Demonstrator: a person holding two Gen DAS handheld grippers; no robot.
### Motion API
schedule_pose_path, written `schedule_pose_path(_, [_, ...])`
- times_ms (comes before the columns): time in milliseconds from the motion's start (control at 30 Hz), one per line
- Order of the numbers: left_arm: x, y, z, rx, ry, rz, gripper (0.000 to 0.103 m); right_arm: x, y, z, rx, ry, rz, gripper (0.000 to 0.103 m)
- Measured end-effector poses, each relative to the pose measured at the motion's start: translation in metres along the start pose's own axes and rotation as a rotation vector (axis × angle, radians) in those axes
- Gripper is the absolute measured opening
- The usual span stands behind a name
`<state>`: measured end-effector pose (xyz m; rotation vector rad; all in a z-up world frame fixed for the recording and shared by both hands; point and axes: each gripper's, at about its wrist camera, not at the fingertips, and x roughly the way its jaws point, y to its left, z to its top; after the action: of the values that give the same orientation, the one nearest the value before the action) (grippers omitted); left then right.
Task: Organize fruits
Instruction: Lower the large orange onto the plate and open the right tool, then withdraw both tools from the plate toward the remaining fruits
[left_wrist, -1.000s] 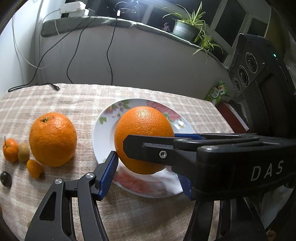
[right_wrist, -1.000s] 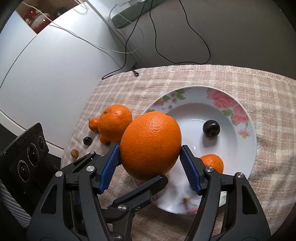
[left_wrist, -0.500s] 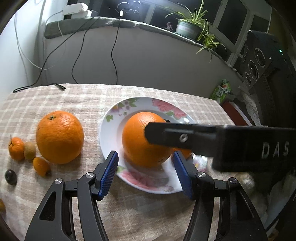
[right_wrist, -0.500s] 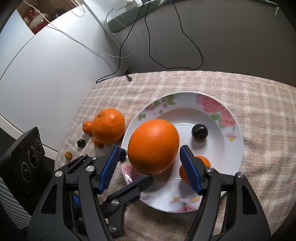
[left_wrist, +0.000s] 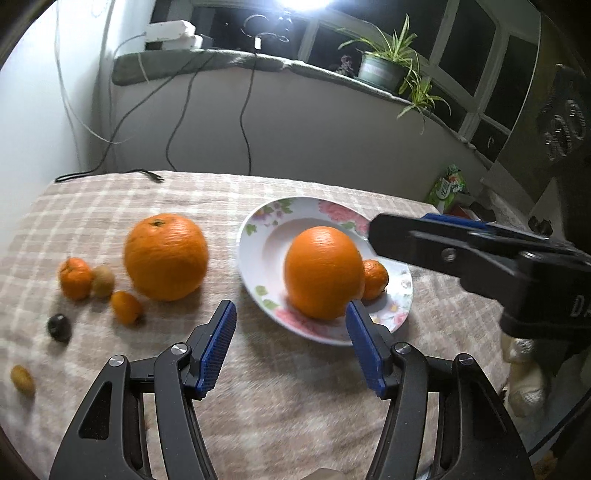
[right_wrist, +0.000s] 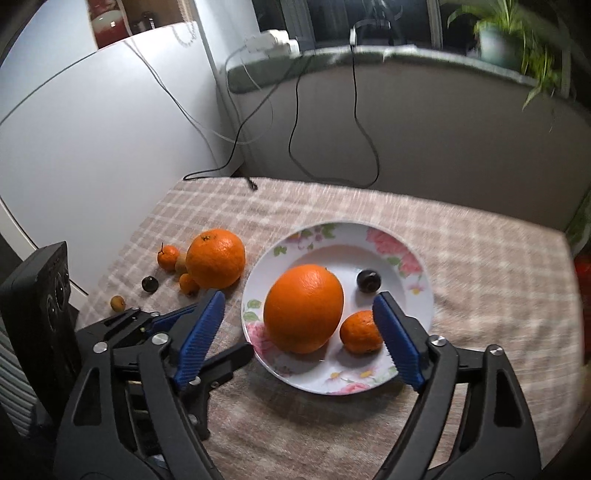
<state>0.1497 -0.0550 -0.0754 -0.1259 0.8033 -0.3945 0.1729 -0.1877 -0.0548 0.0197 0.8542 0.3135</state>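
A large orange (right_wrist: 303, 307) lies on the floral plate (right_wrist: 417, 266), with a small mandarin (right_wrist: 360, 332) and a dark plum (right_wrist: 368, 280) beside it. The orange also shows in the left wrist view (left_wrist: 323, 272) on the plate (left_wrist: 258, 236). A second large orange (left_wrist: 165, 256) sits on the cloth to the left, with a mandarin (left_wrist: 75, 277), a kiwi-like fruit (left_wrist: 102, 281), a kumquat (left_wrist: 126, 307), a dark plum (left_wrist: 59, 327) and a small yellowish fruit (left_wrist: 22, 380) around it. My left gripper (left_wrist: 291, 347) is open and empty. My right gripper (right_wrist: 301, 338) is open, drawn back from the orange.
The table has a checked beige cloth (left_wrist: 295, 406). A cable end (left_wrist: 155, 177) lies at its far edge. A low wall and a sill with potted plants (left_wrist: 384, 66) stand behind. A white cabinet (right_wrist: 92, 129) is on the left.
My right gripper set the large orange on the plate, opened and pulled back. My left gripper also drew back from the plate.
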Motion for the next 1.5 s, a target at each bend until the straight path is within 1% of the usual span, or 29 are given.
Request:
schedule_pose_path(133, [-0.013, 0.005, -0.007, -0.009, -0.014, 0.017, 0.062, -0.019, 0.019, -0.001, -0.057, -0.039, -0.052, 0.087])
schedule_pose_path(200, [-0.018, 0.007, -0.009, -0.011, -0.018, 0.025, 0.062, -0.026, 0.025, -0.001, -0.069, -0.056, -0.066, 0.09])
schedule_pose_path(300, [-0.027, 0.007, -0.013, -0.002, -0.029, 0.037, 0.063, -0.036, 0.034, -0.003, -0.077, -0.076, -0.069, 0.094])
schedule_pose_path(567, [-0.051, 0.011, -0.018, 0.002, -0.06, 0.066, 0.063, -0.046, 0.048, -0.01, -0.092, -0.093, -0.081, 0.094])
schedule_pose_path(767, [-0.066, 0.018, -0.023, 0.006, -0.078, 0.107, 0.064, -0.052, 0.065, -0.018, -0.137, -0.116, -0.104, 0.094])
schedule_pose_path(900, [-0.074, 0.024, -0.026, 0.002, -0.087, 0.129, 0.064, -0.054, 0.079, -0.022, -0.174, -0.124, -0.107, 0.094])
schedule_pose_path(1033, [-0.082, 0.03, -0.027, 0.007, -0.101, 0.167, 0.064, -0.054, 0.094, -0.024, -0.205, -0.132, -0.104, 0.094])
schedule_pose_path(1100, [-0.086, 0.034, -0.028, 0.006, -0.109, 0.184, 0.065, -0.054, 0.099, -0.024, -0.214, -0.133, -0.097, 0.094])
schedule_pose_path(1167, [-0.09, 0.04, -0.029, -0.001, -0.115, 0.194, 0.068, -0.052, 0.104, -0.023, -0.223, -0.133, -0.096, 0.094])
schedule_pose_path(1400, [-0.097, 0.058, -0.03, -0.017, -0.121, 0.24, 0.069, -0.04, 0.119, -0.022, -0.245, -0.115, -0.083, 0.094])
schedule_pose_path(1500, [-0.098, 0.065, -0.03, -0.013, -0.12, 0.284, 0.071, -0.034, 0.124, -0.022, -0.254, -0.11, -0.08, 0.094])
